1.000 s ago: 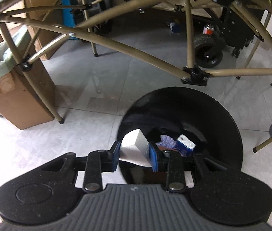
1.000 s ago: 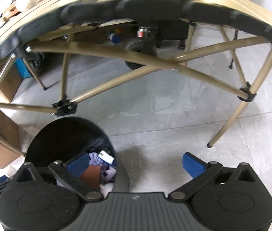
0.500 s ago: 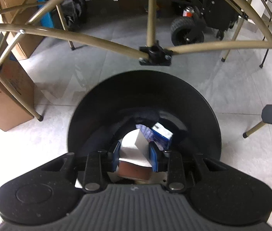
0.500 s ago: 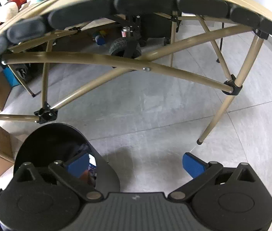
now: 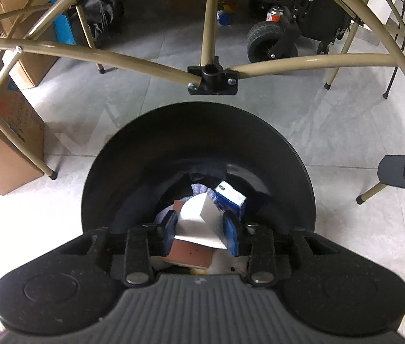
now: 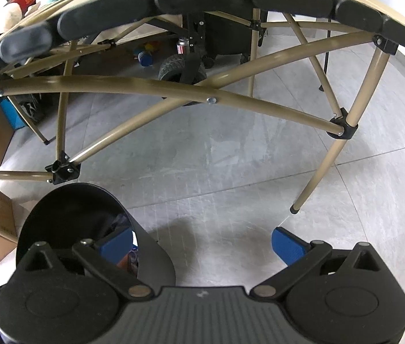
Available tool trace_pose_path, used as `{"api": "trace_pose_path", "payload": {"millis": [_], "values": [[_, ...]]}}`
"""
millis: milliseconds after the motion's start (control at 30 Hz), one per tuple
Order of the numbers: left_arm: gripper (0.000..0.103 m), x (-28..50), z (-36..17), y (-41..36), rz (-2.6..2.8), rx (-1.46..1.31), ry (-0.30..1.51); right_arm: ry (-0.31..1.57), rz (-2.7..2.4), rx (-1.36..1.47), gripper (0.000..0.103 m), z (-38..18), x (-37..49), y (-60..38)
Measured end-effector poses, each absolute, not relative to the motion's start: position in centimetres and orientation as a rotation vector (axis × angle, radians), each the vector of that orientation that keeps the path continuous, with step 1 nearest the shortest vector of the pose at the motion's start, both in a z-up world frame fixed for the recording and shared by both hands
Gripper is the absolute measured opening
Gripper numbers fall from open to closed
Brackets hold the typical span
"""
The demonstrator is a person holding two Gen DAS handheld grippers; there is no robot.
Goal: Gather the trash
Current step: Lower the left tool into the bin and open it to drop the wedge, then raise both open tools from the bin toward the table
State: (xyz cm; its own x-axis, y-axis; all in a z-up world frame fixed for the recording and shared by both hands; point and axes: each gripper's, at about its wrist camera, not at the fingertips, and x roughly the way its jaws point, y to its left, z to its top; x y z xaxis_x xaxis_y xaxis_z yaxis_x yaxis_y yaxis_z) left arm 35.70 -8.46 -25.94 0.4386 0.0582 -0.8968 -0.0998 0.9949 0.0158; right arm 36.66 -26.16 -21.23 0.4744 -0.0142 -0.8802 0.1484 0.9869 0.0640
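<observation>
My left gripper [image 5: 199,230] is shut on a white piece of paper [image 5: 199,223] and holds it over the open mouth of a round black trash bin [image 5: 145,149]. Inside the bin lie a blue and white carton [image 5: 229,200], a brown flat piece [image 5: 191,255] and other scraps. My right gripper [image 6: 202,242] is open and empty. It hangs to the right of the same bin [image 6: 67,209], its left finger over the bin's rim and its right finger over bare floor.
The tan tube frame of a folding table [image 5: 212,78] crosses just behind the bin, with legs [image 6: 317,172] down to the grey tiled floor. Cardboard boxes [image 5: 4,149] stand at the left. A wheeled black cart [image 5: 271,43] and small cans sit under the table.
My left gripper has moved forward with the paper until it is over the middle of the bin. My right gripper has drifted right, so less of the bin shows in its view.
</observation>
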Motion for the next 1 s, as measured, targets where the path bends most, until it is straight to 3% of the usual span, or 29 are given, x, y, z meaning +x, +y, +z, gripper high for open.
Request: {"api": "trace_pose_path", "payload": {"millis": [33, 167, 267, 1000], "values": [[0.043, 35.7, -25.8, -8.5, 0.102, -0.043, 1.111, 1.073, -0.100, 0.138, 0.103, -21.2, 36.7, -26.2], [0.087, 35.7, -25.6, -8.5, 0.092, -0.058, 1.120, 1.071, -0.102, 0.141, 0.103, -21.2, 36.7, -26.1], [0.101, 35.7, -25.5, -9.0, 0.073, -0.039, 1.126, 1.069, -0.105, 0.143, 0.103, -21.1, 36.7, -26.2], [0.102, 35.1, -24.3, -8.6, 0.066, -0.047, 1.099, 1.049, -0.088, 0.138, 0.103, -20.3, 36.4, -26.1]]}}
